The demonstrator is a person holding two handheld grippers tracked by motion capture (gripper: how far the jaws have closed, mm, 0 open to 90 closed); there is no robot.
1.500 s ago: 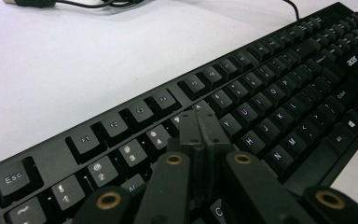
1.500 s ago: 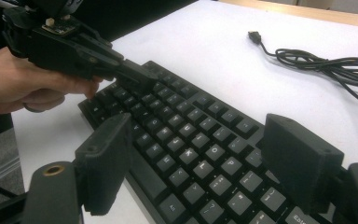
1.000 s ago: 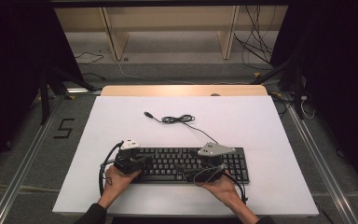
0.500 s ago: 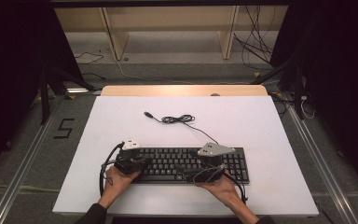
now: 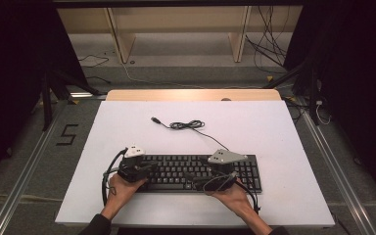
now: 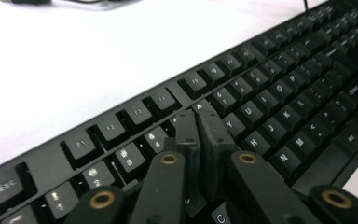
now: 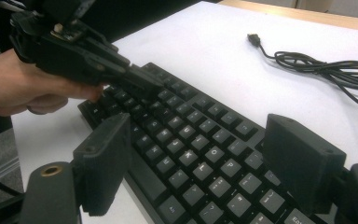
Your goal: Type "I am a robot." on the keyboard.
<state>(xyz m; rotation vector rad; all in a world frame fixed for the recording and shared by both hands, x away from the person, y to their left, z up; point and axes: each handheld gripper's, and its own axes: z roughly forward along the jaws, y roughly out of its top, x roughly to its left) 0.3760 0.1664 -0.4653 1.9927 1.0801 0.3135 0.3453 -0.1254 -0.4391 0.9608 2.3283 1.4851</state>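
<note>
The left gripper [image 6: 196, 123] has its jaws nearly together with nothing between them, tips resting on the number row of the black keyboard [image 5: 196, 172], which lies at the near edge of the white table [image 5: 274, 127]. The right gripper [image 7: 200, 168] hangs over the keyboard's right half, jaws wide apart and empty. The step looks like key-pressing; next, a light downward poke on one key. The keyboard's cable [image 5: 188, 126] lies coiled beyond

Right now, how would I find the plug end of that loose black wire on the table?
Start at the white table and find the black keyboard near the front edge. Behind it lies a black cable, bunched in a small coil. The plug is the short stubby tip on the coil's left: it lies free, while the other end runs to the keyboard.
</note>
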